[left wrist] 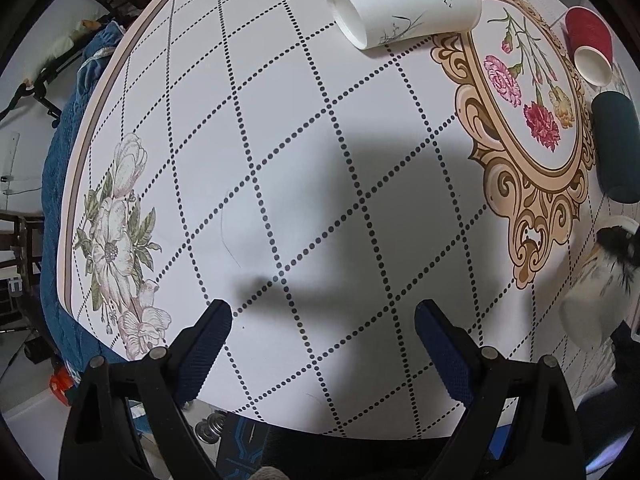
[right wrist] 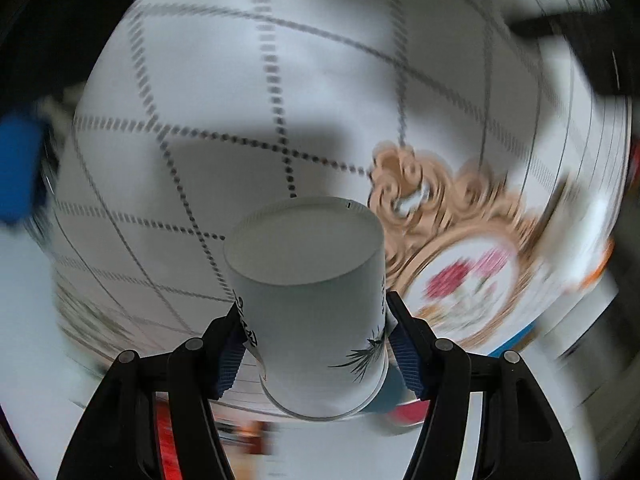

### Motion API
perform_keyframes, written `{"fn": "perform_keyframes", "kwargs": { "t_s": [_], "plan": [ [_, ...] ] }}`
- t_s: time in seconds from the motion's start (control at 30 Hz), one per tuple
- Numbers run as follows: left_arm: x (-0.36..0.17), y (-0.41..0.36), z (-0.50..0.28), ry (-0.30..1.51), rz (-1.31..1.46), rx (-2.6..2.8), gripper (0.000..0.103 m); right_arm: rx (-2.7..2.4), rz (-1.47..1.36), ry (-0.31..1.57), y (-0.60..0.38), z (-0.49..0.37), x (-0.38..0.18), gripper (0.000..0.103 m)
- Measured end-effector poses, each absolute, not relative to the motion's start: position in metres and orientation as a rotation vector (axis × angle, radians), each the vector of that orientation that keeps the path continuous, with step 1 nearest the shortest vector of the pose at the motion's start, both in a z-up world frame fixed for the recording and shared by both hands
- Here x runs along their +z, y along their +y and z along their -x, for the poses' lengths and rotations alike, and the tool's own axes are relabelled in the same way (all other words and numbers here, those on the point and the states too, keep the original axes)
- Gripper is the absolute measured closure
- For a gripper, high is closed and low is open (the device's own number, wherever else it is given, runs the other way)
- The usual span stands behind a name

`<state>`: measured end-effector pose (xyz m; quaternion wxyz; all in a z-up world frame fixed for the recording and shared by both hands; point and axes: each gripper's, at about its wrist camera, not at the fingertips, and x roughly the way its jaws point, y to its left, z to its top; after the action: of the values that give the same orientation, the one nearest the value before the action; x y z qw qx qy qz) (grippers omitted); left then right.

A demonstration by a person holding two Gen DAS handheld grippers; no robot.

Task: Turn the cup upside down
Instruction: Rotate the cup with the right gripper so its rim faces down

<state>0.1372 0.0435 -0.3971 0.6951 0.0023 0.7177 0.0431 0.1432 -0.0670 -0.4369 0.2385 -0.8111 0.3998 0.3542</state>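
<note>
My right gripper (right wrist: 314, 312) is shut on a white paper cup (right wrist: 312, 292) with black ink drawings. It holds the cup above the table with the flat bottom pointing away from the camera; the background is motion-blurred. The same cup shows blurred at the right edge of the left wrist view (left wrist: 596, 280). My left gripper (left wrist: 322, 316) is open and empty, low over the near part of the white patterned table (left wrist: 280, 140).
Another white cup with bird drawings (left wrist: 404, 4) lies on its side at the far end. A red cup (left wrist: 590, 44) and a dark teal cup (left wrist: 616, 148) lie on their sides at the right. The table edge curves along the left, with blue cloth below.
</note>
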Motion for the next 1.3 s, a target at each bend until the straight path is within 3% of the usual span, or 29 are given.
{"fn": "perform_keyframes", "kwargs": {
  "t_s": [0.27,0.63,1.03,1.3],
  "plan": [
    [-0.383,0.032,-0.150,1.595,-0.037,0.093,0.009,0.683,1.626,1.631,-0.060,-0.225,-0.437,0.036],
    [-0.377,0.016,-0.161,1.581,-0.074,0.069,0.009,0.485,0.966,2.008,-0.101,-0.308,-0.441,0.036],
    [-0.377,0.005,-0.162,1.568,-0.103,0.044,0.009,0.315,0.350,2.182,-0.177,-0.382,-0.450,0.036],
    [-0.376,-0.005,-0.161,1.568,-0.111,0.027,0.009,0.238,0.153,2.205,-0.225,-0.414,-0.455,0.035]
  ]
}}
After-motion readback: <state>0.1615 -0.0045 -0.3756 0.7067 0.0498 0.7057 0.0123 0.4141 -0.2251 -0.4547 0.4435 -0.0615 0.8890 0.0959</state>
